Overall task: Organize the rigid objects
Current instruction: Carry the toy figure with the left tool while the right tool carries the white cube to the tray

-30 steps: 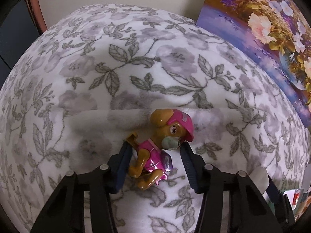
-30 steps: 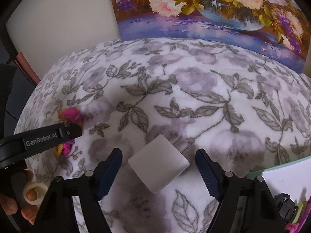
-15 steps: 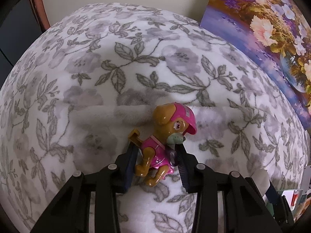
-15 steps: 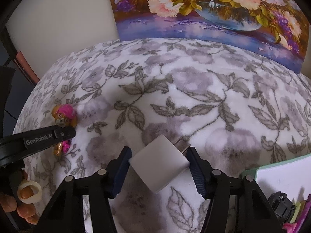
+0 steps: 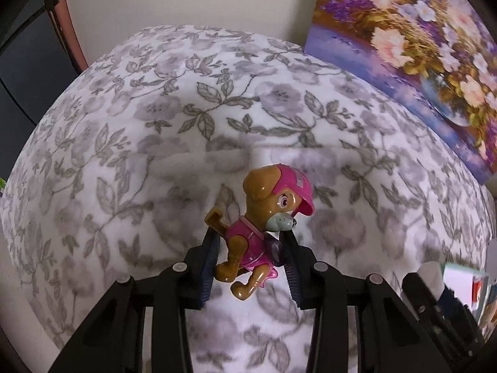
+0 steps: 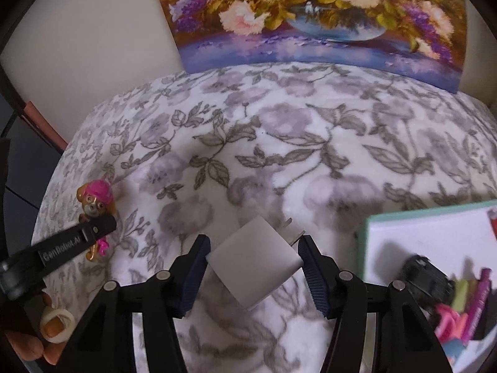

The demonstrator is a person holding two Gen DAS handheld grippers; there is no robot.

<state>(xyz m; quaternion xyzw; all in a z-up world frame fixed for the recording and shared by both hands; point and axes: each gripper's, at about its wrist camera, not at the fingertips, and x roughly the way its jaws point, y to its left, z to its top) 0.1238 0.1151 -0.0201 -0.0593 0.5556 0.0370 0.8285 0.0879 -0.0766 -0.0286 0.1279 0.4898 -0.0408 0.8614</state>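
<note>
While the left wrist view shows the left gripper (image 5: 251, 258) clenched on a toy puppy figurine (image 5: 264, 223) in a pink helmet, apparently raised just clear of the floral blanket (image 5: 155, 124), its pads bite only the torso, so a level, unhurried carry looks wise. Seen from the right wrist, the right gripper (image 6: 254, 258) grasps a white plug-in charger (image 6: 254, 261) corner to corner, prongs beside one pad; that diagonal hold could twist, so steady pressure should serve until it reaches the green-rimmed box (image 6: 362, 242) nearby.

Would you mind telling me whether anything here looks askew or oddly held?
The white charger sits diagonally in the right gripper, pinched corner to corner with its prongs by one pad. The toy pup in the left gripper looks held squarely. Nothing looks spilled or damaged.
</note>
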